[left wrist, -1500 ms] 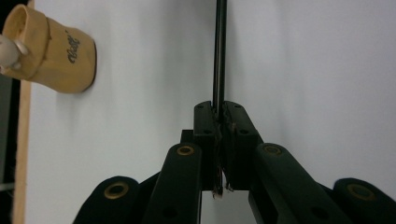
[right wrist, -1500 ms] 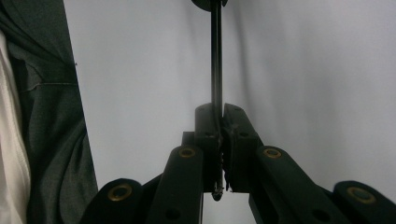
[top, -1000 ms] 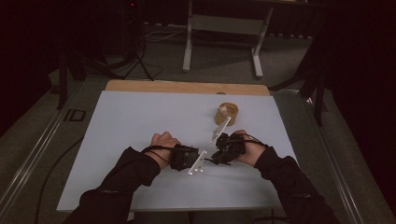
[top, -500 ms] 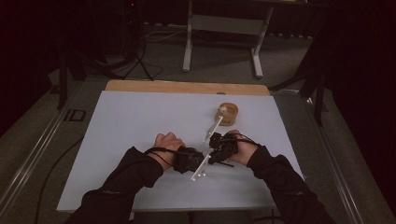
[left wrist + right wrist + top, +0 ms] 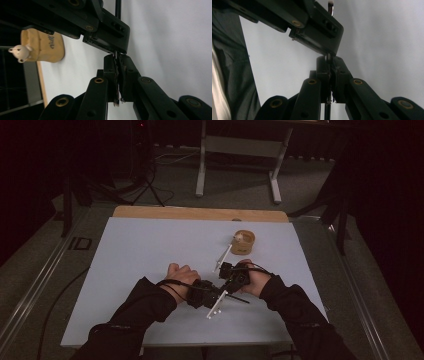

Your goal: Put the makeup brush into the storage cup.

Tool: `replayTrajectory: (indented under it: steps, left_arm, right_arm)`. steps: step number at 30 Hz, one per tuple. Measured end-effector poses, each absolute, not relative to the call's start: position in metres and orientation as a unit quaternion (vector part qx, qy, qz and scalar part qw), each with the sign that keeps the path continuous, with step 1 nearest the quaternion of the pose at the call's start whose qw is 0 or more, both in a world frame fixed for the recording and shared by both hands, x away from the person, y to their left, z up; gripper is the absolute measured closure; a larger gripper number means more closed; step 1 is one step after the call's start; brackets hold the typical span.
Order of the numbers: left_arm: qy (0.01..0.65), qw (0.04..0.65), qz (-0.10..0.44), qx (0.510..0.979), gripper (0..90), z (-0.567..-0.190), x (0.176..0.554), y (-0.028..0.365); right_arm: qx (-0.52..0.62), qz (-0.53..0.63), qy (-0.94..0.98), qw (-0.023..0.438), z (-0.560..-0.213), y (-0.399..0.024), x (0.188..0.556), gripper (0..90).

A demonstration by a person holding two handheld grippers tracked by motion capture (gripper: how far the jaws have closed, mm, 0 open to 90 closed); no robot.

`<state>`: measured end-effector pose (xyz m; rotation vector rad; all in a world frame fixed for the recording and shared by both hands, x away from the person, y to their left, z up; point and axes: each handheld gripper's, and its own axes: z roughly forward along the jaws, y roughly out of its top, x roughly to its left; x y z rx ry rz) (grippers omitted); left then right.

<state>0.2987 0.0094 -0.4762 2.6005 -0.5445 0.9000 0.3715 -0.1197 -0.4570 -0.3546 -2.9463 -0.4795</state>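
Observation:
My left gripper and right gripper meet tip to tip at the front middle of the pale table. In the left gripper view my own jaws are shut on a thin dark brush handle, which runs on through the right gripper just above. In the right gripper view those jaws are shut on the same brush, whose pale tip pokes out past the left gripper. A tan holder with a small white bear figure stands behind the right hand.
A wooden strip borders the table's far edge. Beyond it stand a metal stand and dark cables on the floor. Metal rails run along both sides of the table. Open tabletop stretches to the left and back.
The right gripper has moved left, and the left hand has edged forward. The two grippers now sit close together on the brush.

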Motion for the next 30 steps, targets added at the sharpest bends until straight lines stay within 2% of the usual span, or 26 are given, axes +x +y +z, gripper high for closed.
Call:
replayTrajectory:
  steps: [3, 7, 10, 17, 21, 30]
  left_arm:
    - [-0.155, 0.184, 0.315, 0.918, 78.9, -0.473, 0.303, 0.011]
    - [-0.078, 0.216, 0.299, 0.926, 61.0, -0.462, 0.310, 0.020]
    - [-0.040, 0.232, 0.292, 0.927, 51.6, -0.455, 0.313, 0.030]
    - [0.079, 0.313, 0.247, 0.914, 34.7, -0.453, 0.321, 0.063]
    - [0.119, 0.346, 0.215, 0.906, 32.5, -0.456, 0.321, 0.081]
    - [0.186, 0.380, 0.182, 0.888, 22.9, -0.459, 0.319, 0.105]
  right_arm:
    - [-0.116, -0.154, -0.979, 0.060, -0.457, -0.119, 0.372, 85.8]
    - [-0.131, -0.154, -0.978, 0.053, -0.458, -0.127, 0.377, 85.9]
    - [-0.144, -0.158, -0.976, 0.044, -0.456, -0.134, 0.380, 85.8]
    - [-0.164, -0.209, -0.964, 0.016, -0.445, -0.153, 0.380, 85.8]
    - [-0.163, -0.243, -0.956, 0.002, -0.439, -0.159, 0.378, 85.8]
    - [-0.168, -0.279, -0.945, -0.018, -0.434, -0.166, 0.374, 85.9]
